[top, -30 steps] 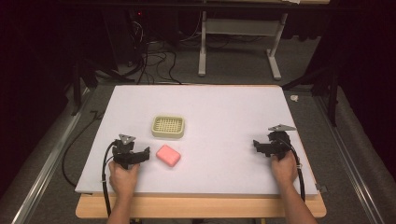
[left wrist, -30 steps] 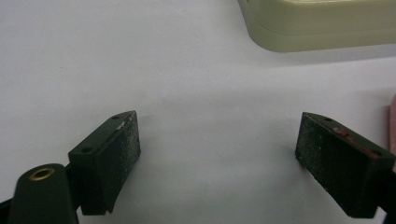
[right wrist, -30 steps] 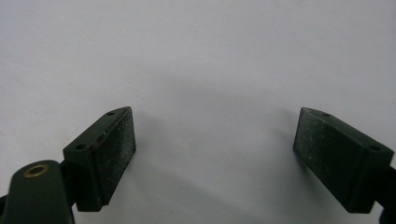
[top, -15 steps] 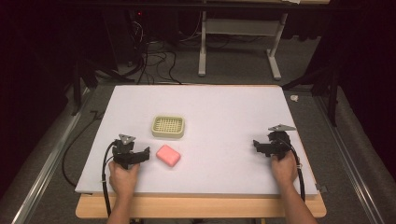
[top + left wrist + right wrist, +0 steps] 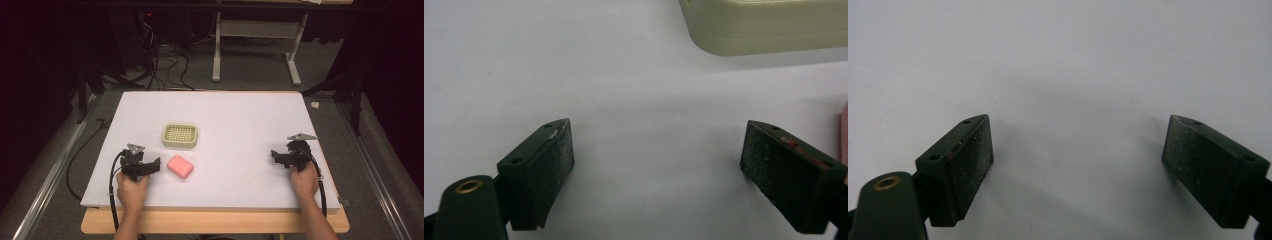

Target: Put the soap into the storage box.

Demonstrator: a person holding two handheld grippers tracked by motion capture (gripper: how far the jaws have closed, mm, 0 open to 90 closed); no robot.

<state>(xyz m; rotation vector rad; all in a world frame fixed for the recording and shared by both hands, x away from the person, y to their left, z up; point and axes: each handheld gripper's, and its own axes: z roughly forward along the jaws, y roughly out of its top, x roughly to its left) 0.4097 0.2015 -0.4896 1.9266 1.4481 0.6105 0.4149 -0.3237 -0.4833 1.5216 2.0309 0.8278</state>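
My left claw sits spread and empty at lower left of the bench, just beside the pink soap; the cream dish lies above. My right claw rests spread at lower right.

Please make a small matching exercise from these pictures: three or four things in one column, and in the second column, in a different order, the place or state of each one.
Things:
1. pink soap bar
2. soap dish
3. left gripper
4. right gripper

Places or states:
A. open, beside the pink bar, holding nothing
B. pale green, with a grid top, behind the pink bar
C. open over bare white board, far from both objects
D. lying flat on the board, between a gripper and the dish

Pairs: 1-D, 2-B, 3-A, 4-C
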